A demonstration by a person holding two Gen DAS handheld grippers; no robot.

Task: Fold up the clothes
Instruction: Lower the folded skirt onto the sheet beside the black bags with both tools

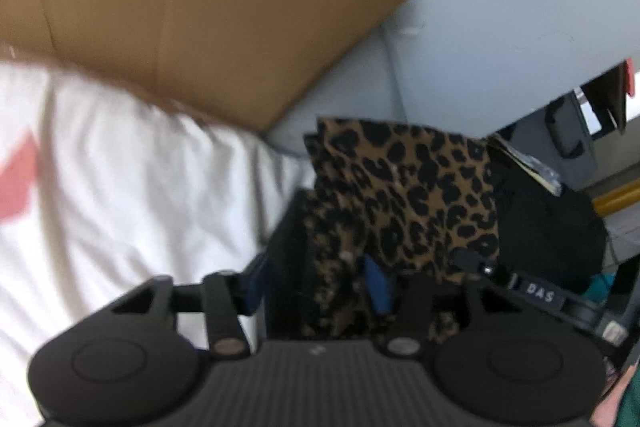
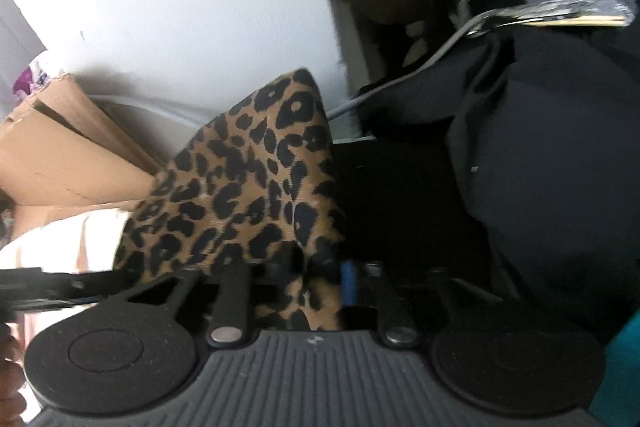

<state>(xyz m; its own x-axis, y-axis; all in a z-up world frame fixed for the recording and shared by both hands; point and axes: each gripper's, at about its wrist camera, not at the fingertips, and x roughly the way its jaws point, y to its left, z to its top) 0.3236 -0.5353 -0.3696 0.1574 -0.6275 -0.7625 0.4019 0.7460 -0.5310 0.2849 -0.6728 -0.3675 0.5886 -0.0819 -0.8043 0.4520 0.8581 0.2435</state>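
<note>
A folded leopard-print garment (image 1: pixel 408 187) rests on a dark pile beside a white cloth. My left gripper (image 1: pixel 316 283) stands open over its near edge, with the print fabric lying between the spread jaws. Its left blue pad (image 1: pixel 256 287) is clear of the cloth. In the right wrist view the same leopard garment (image 2: pixel 248 179) rises as a peak in front of my right gripper (image 2: pixel 292 279). This gripper is open too, a fold of the fabric hanging loose between its fingers beside the blue pad (image 2: pixel 348 283). The picture is blurred.
A white cloth with a red patch (image 1: pixel 120 187) lies to the left under a cardboard box (image 1: pixel 180 7). A black garment or bag (image 2: pixel 540 147) bulks on the right, with a grey cable (image 2: pixel 420 67) behind it. Pale grey wall (image 2: pixel 180 7) stands at the back.
</note>
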